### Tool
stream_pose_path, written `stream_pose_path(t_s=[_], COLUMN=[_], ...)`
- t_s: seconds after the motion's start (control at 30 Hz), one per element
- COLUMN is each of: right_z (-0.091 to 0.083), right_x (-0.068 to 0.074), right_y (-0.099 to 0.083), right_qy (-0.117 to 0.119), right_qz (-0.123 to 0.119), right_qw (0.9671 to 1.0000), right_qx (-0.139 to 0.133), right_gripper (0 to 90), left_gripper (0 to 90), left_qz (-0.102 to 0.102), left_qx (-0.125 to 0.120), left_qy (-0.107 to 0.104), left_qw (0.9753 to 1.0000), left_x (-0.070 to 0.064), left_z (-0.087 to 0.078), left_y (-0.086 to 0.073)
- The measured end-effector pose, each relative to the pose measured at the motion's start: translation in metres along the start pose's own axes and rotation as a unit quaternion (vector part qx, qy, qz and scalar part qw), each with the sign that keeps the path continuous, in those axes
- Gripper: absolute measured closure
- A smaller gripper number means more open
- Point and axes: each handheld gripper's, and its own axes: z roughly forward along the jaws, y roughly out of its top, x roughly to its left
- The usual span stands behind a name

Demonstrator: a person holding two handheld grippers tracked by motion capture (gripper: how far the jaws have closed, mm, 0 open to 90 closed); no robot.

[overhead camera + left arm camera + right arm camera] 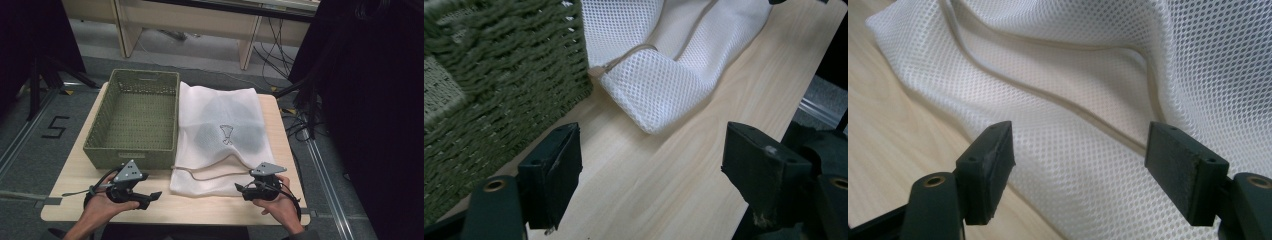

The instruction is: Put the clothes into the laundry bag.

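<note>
A white mesh laundry bag [222, 135] lies flat on the wooden table [285, 125], dark items showing faintly through it, a beige drawstring [210, 176] looping along its near hem. Left of it stands an empty green woven basket [135, 117]. My left gripper [152, 197] is held open above the table's front edge, pointing right toward the bag's near corner [649, 95], with the basket wall [499, 85] on its left. My right gripper [240, 189] is open too, its jaws hovering just over the bag's near right hem [1083, 150] with nothing between them.
Bare wood [664, 195] lies between the left gripper and the bag. Beyond the table are a grey floor with a "5" marking [55, 127], desk legs [247, 45], cables [280, 50] and dark curtains on both sides.
</note>
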Motion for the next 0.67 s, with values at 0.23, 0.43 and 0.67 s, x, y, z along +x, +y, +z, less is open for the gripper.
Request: stream_pose_path(t_s=[0.23,0.43,0.67], right_z=[-0.0014,0.0007,0.0003], right_x=[0.0075,0.0054,0.0054], right_y=[-0.0037,-0.0024,-0.0023], right_qy=[0.007,0.009,0.006], right_qz=[0.002,-0.018,-0.013], right_qw=[1.0000,0.9998,0.9999], right_qx=[0.005,-0.001,-0.001], right_gripper=[28.1,28.1,28.1], left_gripper=[23.5,23.6,23.6], left_qz=[0.008,0.008,0.005], left_qx=[0.002,0.005,0.010], left_qy=[0.008,0.010,0.007], left_qw=[0.9999,0.9999,0.9999], left_x=[-0.0001,0.0002,0.0018], left_z=[0.0015,0.0014,0.0022], left_y=[0.0003,0.0003,-0.0007])
